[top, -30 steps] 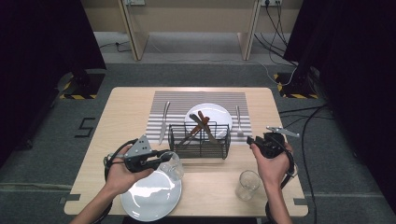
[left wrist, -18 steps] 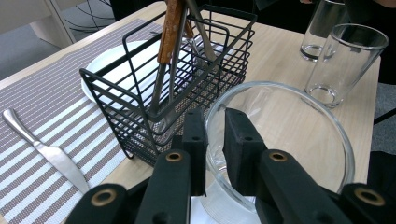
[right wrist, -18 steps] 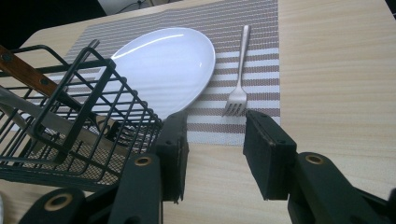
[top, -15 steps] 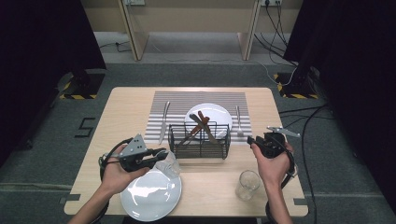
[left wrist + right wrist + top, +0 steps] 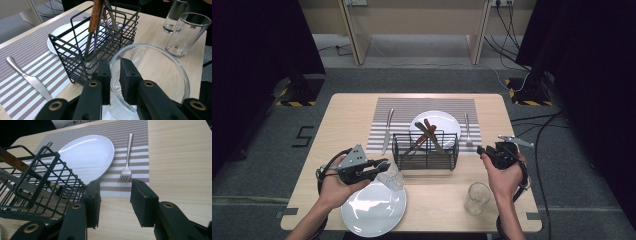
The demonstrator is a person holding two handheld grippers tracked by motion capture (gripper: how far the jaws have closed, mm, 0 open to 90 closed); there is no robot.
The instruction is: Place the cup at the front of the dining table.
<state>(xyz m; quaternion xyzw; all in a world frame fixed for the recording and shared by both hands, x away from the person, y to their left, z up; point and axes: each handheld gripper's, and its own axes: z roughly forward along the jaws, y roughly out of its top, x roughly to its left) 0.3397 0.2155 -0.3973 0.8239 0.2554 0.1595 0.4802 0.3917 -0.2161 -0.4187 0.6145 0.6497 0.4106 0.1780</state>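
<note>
1. Dark curtains flank our wooden surface (image 5: 337, 115) with its striped mat (image 5: 432, 106).
2. Our left gripper (image 5: 114, 75) fingers pinch a glass (image 5: 150, 80) rim beside the wire basket (image 5: 75, 50).
3. Our right gripper (image 5: 115, 200) fingers are released.

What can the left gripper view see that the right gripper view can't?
Left gripper view: the left gripper with its jaws clamped on the rim of a drinking glass, a knife on the striped placemat, and a standing glass beyond. Right gripper view: the right gripper, jaws open with nothing between them, and a fork. Both: the black wire basket of utensils, the white plate and the placemat.
</note>
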